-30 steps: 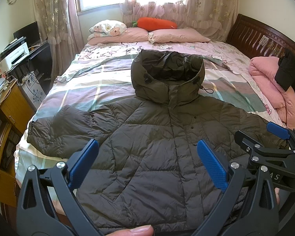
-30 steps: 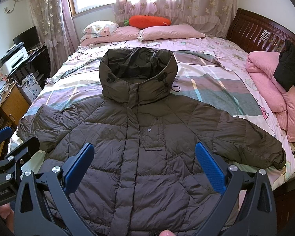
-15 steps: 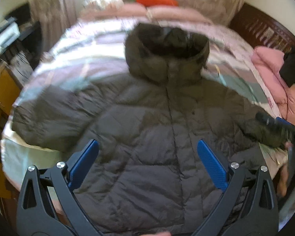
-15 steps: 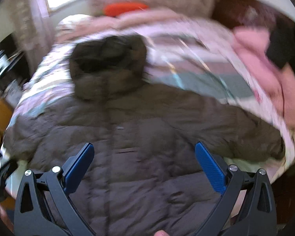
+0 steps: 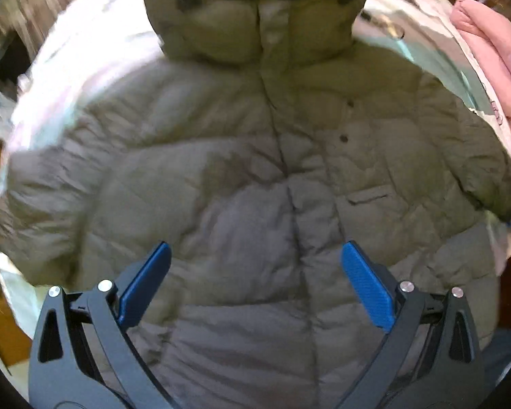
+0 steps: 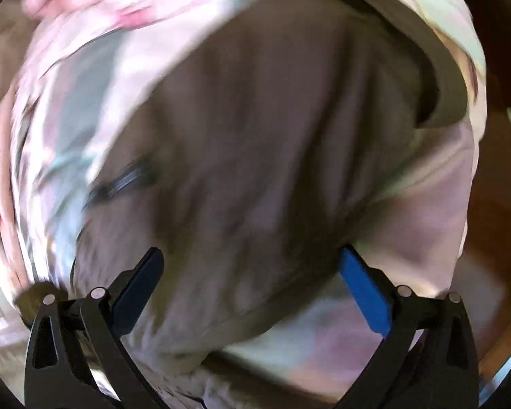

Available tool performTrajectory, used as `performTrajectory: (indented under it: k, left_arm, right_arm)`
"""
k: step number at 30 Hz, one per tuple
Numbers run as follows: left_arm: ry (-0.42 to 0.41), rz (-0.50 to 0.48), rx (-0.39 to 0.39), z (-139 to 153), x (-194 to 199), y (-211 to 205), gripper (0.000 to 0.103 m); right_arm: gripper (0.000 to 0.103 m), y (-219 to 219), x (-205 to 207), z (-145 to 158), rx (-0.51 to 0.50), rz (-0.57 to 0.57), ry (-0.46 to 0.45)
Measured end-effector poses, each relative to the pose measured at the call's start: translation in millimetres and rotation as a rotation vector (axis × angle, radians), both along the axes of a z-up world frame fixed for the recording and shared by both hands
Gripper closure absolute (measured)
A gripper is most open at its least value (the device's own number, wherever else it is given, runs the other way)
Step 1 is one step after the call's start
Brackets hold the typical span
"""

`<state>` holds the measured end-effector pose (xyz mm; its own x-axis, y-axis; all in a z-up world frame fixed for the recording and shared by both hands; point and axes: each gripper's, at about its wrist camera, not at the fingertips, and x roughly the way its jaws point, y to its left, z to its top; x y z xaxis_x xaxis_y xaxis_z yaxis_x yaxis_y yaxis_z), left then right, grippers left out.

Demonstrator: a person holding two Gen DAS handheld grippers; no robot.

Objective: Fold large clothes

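One jacket (image 5: 255, 177) is the only garment I work on, a large padded olive one with a hood (image 5: 255, 10), and it lies front side up on the bed (image 5: 85, 51), spread flat with both sleeves out to the sides. I use this jacket as my landmark. Two hand-held grippers are in my views. My left hand-held gripper (image 5: 255, 286) hangs above the lower front of the jacket, and its two blue pads (image 5: 146, 286) stand wide apart with nothing between them. My right hand-held gripper (image 6: 252, 293) is over the jacket's right sleeve (image 6: 272, 170), close to the edge of the bed; its two pads are also spread apart, and the padded cloth shows in the gap between them, but this view is much blurred and I cannot tell whether a pad touches the cloth. On the jacket front I count two dark snap buttons (image 5: 344, 139) beside the middle closure and one small chest pocket (image 5: 371, 197) below them; what is in the pocket I cannot see. To the right of the jacket lies one folded pink quilt (image 5: 487, 51). Under the jacket is the bed sheet in pink, white and pale green patches (image 6: 85, 85). Beyond the hood, the far end of the bed is cut off in the left view.
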<state>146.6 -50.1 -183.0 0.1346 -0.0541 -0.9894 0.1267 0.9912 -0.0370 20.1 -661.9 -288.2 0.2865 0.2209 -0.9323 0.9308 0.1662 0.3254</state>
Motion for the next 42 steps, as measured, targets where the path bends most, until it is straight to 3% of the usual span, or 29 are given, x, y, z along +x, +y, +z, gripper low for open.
performTrajectory:
  k: [1, 2, 3, 5, 8, 10, 12, 15, 16, 18, 20, 22, 23, 26, 29, 32, 34, 37, 38, 40, 42]
  left_arm:
    - [0.017, 0.01, -0.024, -3.3, 3.0, 0.5, 0.002]
    - [0.037, 0.029, -0.049, -6.1, 5.2, 1.1, 0.002]
    - [0.052, 0.049, -0.058, -7.7, 6.8, 1.4, 0.002]
    - [0.064, 0.069, -0.067, -9.5, 9.4, 2.1, 0.002]
    - [0.059, 0.069, -0.056, -8.0, 11.1, 0.9, 0.002]
    - [0.047, 0.068, -0.031, -8.4, 14.8, 1.6, 0.002]
    - [0.034, 0.08, -0.026, -6.9, 20.3, 7.0, 0.002]
    - [0.002, 0.131, -0.031, 1.5, 28.8, 21.9, 0.002]
    - [-0.004, 0.144, -0.032, 3.6, 31.7, 26.4, 0.002]
    - [-0.012, 0.182, -0.043, 8.2, 38.9, 41.0, 0.002]
    - [-0.014, 0.214, -0.059, 11.4, 45.4, 54.8, 0.002]
    - [-0.021, 0.246, -0.065, 12.8, 49.3, 65.9, 0.002]
    - [-0.024, 0.263, -0.065, 13.2, 51.6, 72.0, 0.002]
    - [-0.012, 0.29, -0.075, 6.2, 55.5, 79.2, 0.002]
    - [0.028, 0.287, -0.091, -5.8, 57.5, 72.4, 0.002]
    - [0.063, 0.244, -0.11, -15.3, 56.7, 50.7, 0.002]
    - [0.1, 0.18, -0.122, -19.7, 54.6, 29.6, 0.002]
    - [0.11, 0.135, -0.125, -17.1, 54.4, 11.7, 0.002]
    - [0.105, 0.132, -0.122, -15.1, 55.0, 9.1, 0.002]
    - [0.093, 0.139, -0.117, -10.7, 57.7, 11.4, 0.002]
    - [0.076, 0.182, -0.109, -5.3, 59.4, 23.6, 0.002]
  right_arm:
    - [0.004, -4.6, -7.0, -5.1, 0.026, -0.027, -0.028]
    - [0.02, -8.0, -12.8, -5.8, 0.044, -0.047, -0.06]
    - [0.05, -9.9, -16.3, -1.2, 0.042, -0.054, -0.091]
    - [0.089, -7.5, -17.0, 23.0, -0.002, -0.043, -0.181]
    - [0.093, 12.8, -2.5, 100.9, -0.188, 0.082, -0.411]
    - [0.093, 42.5, 8.5, 151.6, -0.281, 0.207, -0.542]
    - [0.093, 103.2, 21.7, 203.5, -0.32, 0.422, -0.673]
    - [0.093, 193.2, 24.9, 232.5, -0.271, 0.696, -0.771]
    - [0.093, 210.7, 18.3, 229.6, -0.248, 0.749, -0.785]
    - [0.092, 278.7, 15.5, 229.3, -0.198, 0.96, -0.767]
    - [0.091, 344.5, 10.2, 219.5, -0.21, 1.268, -0.642]
    - [0.085, 371.3, 1.5, 209.7, -0.202, 1.381, -0.555]
    - [0.075, 369.6, -6.2, 205.4, -0.168, 1.375, -0.537]
    - [0.014, 341.2, -11.5, 211.6, -0.147, 1.302, -0.521]
    - [0.011, 287.7, 4.8, 229.5, -0.249, 1.165, -0.506]
    - [0.01, 244.3, 6.9, 226.2, -0.206, 0.977, -0.484]
    - [0.01, 230.5, 8.8, 201.1, -0.093, 0.875, -0.47]
    - [0.01, 247.2, 25.9, 161.5, 0.089, 0.834, -0.41]
    - [0.01, 248.5, 37.2, 154.0, 0.157, 0.84, -0.431]
    - [0.01, 276.6, 42.7, 151.4, 0.433, 0.899, -0.572]
    - [0.01, 302.0, 36.3, 178.0, 0.576, 0.996, -0.704]
